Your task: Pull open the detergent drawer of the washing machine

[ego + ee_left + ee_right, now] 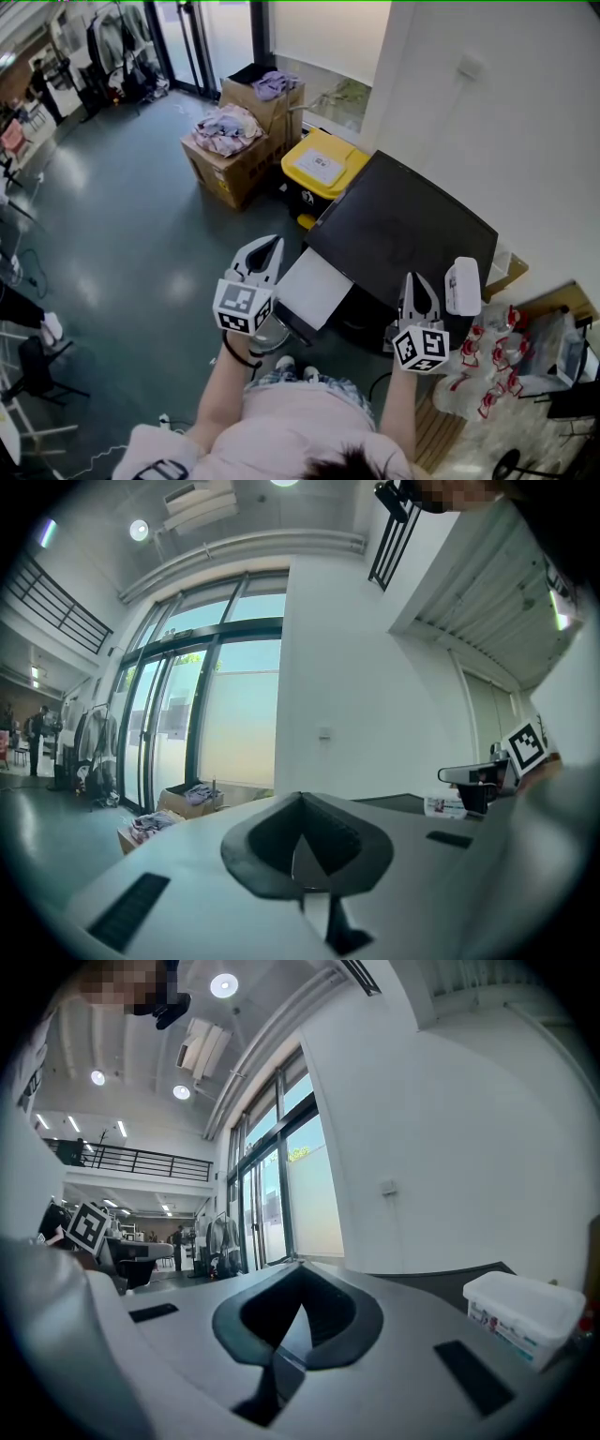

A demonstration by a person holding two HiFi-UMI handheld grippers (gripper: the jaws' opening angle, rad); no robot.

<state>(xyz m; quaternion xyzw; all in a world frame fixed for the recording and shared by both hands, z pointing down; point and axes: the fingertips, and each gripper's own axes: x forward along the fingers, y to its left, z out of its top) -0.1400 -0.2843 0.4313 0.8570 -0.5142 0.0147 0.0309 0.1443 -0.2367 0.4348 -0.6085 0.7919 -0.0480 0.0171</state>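
Floor (122, 234) opens left of washing machine (403, 234) — drawer (314, 287) perhaps out.

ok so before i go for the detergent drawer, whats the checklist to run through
1. Left gripper empty: ok, jaws shut on nothing.
2. Right gripper empty: ok, jaws shut on nothing.
3. Jaws parted to take the drawer: not ok, both shut.
4. Washing machine ahead of both grippers: ok.
5. Drawer front found: cannot tell, no view shows it clearly.
6. White tub on the machine clear of the right jaws: ok, off to their side.
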